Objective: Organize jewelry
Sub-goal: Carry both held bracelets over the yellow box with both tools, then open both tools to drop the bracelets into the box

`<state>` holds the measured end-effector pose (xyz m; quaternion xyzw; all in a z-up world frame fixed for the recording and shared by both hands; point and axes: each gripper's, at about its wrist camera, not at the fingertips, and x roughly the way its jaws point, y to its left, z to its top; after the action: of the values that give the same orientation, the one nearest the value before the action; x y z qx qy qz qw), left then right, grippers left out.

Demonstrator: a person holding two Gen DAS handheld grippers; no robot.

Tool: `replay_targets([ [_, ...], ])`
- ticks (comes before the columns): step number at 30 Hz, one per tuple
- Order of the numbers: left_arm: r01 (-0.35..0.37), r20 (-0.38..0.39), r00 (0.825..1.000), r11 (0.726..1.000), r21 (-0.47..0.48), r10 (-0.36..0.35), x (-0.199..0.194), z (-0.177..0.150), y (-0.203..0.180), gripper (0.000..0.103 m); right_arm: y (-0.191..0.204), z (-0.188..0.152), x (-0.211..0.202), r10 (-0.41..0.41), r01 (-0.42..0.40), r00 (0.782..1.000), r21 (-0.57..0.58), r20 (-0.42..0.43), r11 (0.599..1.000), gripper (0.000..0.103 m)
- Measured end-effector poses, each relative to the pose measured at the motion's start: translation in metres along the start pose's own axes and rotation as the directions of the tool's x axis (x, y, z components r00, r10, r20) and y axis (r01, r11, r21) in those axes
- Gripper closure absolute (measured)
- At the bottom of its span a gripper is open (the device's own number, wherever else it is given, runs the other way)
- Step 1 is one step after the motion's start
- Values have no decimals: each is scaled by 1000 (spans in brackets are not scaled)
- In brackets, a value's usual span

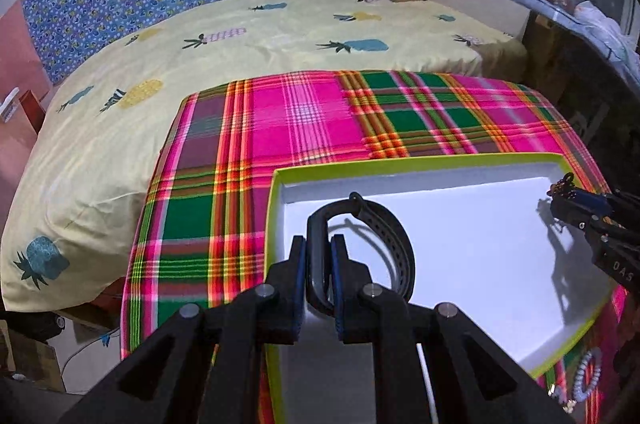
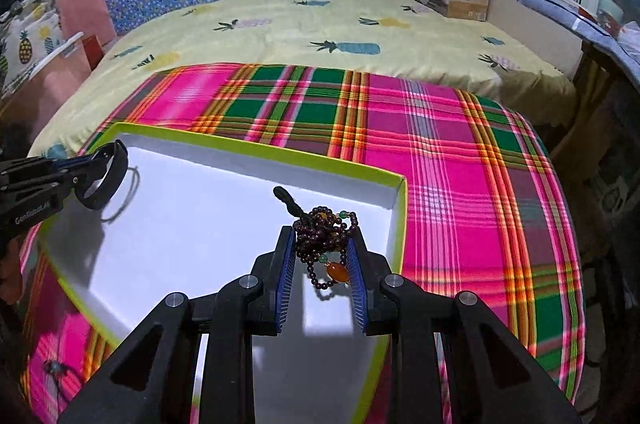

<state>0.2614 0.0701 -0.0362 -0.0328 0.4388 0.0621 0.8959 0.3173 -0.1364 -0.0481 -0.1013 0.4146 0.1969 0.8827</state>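
Note:
A shallow white box with a lime-green rim (image 1: 276, 216) (image 2: 400, 220) lies on the plaid cloth. My left gripper (image 1: 319, 244) is shut on a black wristband (image 1: 384, 236), holding it above the box's left part. In the right wrist view that same band (image 2: 106, 176) hangs from the left gripper (image 2: 86, 170) at the left edge. My right gripper (image 2: 322, 242) is shut on a bunched dark beaded necklace (image 2: 320, 232) with an orange bead and green beads, over the box's right part. In the left wrist view the right gripper (image 1: 560, 198) reaches in from the right with beads (image 1: 564, 182) at its tip.
A pink-and-green plaid cloth (image 1: 304, 120) (image 2: 460, 164) covers the table beside a bed with a yellow pineapple sheet (image 1: 248, 36). A pale beaded bracelet (image 1: 586, 376) lies on the cloth at the box's near right. A small dark item (image 2: 54, 368) lies on the cloth left of the box.

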Motion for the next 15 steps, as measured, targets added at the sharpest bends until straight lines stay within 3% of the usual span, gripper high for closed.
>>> replay_targets([
  [9,-1,6,1000,1000,14,1,7,3,-3,89,-1,6,12,6,-6,1000,5,-28,1000,75],
  [13,3,14,1000,1000,14,-3,3,3,-2,89,1,4,9,-5,5,1000,-5,-25,1000,69],
  [15,14,22,1000,1000,7,-14,-1,3,-2,84,1,3,4,-2,2,1000,5,-14,1000,68],
])
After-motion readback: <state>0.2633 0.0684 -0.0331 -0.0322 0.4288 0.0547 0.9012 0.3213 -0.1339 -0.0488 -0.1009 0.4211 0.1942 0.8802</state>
